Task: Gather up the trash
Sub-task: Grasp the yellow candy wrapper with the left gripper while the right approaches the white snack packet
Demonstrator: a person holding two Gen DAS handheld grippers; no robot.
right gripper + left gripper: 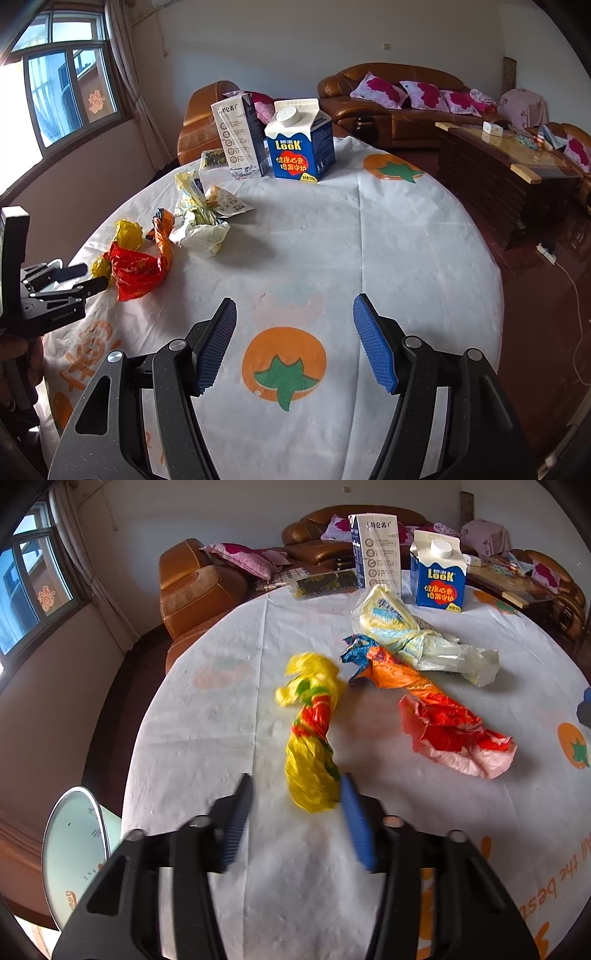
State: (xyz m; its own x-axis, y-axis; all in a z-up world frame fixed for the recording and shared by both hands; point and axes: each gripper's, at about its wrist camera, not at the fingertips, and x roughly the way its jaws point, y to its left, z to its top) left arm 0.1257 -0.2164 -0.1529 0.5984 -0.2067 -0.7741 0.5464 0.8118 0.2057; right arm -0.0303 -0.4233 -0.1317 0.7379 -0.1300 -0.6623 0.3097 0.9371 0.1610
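Yellow crinkled plastic, twisted into a rope with red and green print, lies nearest the left gripper (297, 794) — this yellow wrapper (312, 734) has its near end between the blue pads, the right pad touching it and the left pad standing a little off, so the jaws look narrow around it but not yet pressing from both sides. I would judge the first pickup only just begun.

Taking the Look carton (438, 574) as the landmark: the tall milk box (376, 550) stands just beside it, the pale wrapper (417, 638) lies in front of it, the orange-red wrapper (439, 716) lies nearer still, touching the pale one, and the yellow wrapper is beyond that, farthest from the carton. A dark flat packet (325, 583) sits past the milk box at the table's far rim. Nothing appears collected yet; every piece is still on the table (207, 716).

The right gripper (294, 343) hovers with jaws wide and empty over a bare stretch of cloth, well apart from the carton. A pale green bin (77, 845) stands below the table's edge, beside the left gripper — likely the drop point. The rim is near, and the path from the yellow wrapper to the bin looks open.
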